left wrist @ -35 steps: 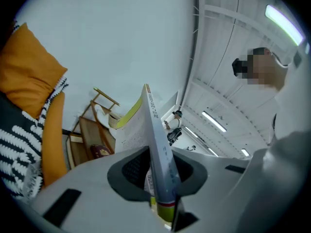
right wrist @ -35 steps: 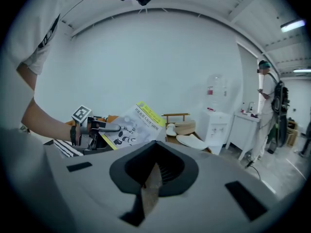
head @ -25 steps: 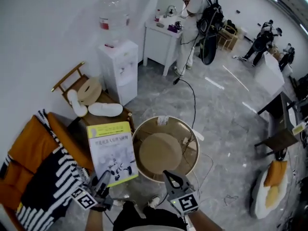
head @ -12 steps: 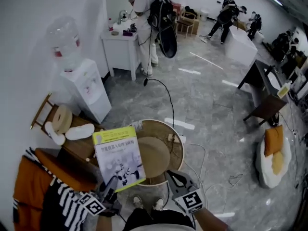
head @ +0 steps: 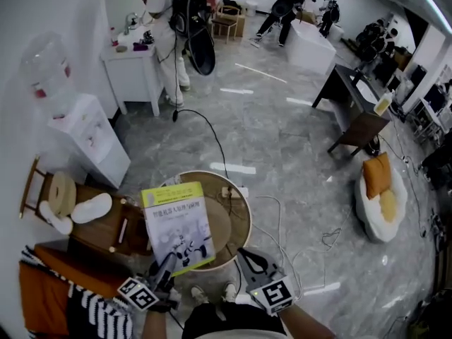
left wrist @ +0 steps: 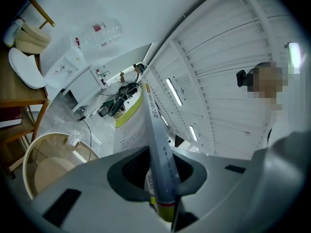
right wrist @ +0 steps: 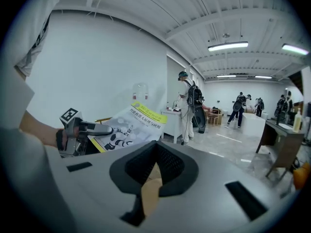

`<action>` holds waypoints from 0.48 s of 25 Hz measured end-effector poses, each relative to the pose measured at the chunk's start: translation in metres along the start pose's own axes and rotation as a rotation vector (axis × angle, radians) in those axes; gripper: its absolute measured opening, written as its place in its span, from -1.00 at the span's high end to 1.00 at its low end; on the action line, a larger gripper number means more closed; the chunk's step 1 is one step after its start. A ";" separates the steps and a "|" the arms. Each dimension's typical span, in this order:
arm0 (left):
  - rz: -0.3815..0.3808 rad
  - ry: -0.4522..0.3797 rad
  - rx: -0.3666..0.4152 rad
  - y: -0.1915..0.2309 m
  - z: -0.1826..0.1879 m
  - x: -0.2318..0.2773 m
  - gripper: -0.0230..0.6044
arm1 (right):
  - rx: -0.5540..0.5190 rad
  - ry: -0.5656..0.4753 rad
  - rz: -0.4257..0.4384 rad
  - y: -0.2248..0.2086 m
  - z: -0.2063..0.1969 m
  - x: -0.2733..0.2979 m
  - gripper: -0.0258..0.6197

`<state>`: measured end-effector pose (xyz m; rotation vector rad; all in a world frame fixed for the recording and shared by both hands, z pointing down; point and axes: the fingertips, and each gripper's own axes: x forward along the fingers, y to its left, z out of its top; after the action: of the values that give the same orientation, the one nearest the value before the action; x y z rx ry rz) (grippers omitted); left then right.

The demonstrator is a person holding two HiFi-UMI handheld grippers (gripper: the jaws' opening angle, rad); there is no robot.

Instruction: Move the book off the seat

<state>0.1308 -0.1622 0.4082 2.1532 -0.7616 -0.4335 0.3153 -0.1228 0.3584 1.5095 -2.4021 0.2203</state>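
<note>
A thin book (head: 178, 224) with a yellow band across the top of its cover is off the seat, held roughly flat in the air. It hangs over the left rim of a round wooden table (head: 244, 214). My left gripper (head: 165, 265) is shut on the book's near edge. In the left gripper view the book's spine (left wrist: 158, 144) stands edge-on between the pads. My right gripper (head: 248, 258) hovers just right of the book over the table's near rim, jaws together and holding nothing. The right gripper view shows the book (right wrist: 133, 125) and left gripper (right wrist: 92, 128) at its left.
Left of the table stands a low wooden seat (head: 99, 228) bearing white slippers (head: 90, 207). An orange cushion with a striped cloth (head: 53, 295) is at bottom left. A water dispenser (head: 85, 136), a white side table (head: 134, 66), a person with a backpack (head: 176, 9) and a floor cable (head: 212, 136) lie beyond.
The book has swung right, from above the wooden seat and orange cushion to above the round table's left edge. The head view has turned right as well. The right gripper shifted only slightly.
</note>
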 end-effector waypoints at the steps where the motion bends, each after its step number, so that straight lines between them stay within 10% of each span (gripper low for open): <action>1: 0.003 0.015 -0.001 0.005 -0.005 0.001 0.66 | 0.009 0.007 -0.007 0.001 -0.006 0.000 0.86; 12: 0.042 0.177 -0.089 0.097 -0.064 0.009 0.66 | 0.069 0.085 -0.025 0.020 -0.069 0.036 0.86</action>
<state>0.1355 -0.1801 0.5235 2.0574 -0.6744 -0.2459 0.2941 -0.1250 0.4355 1.5265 -2.3301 0.3575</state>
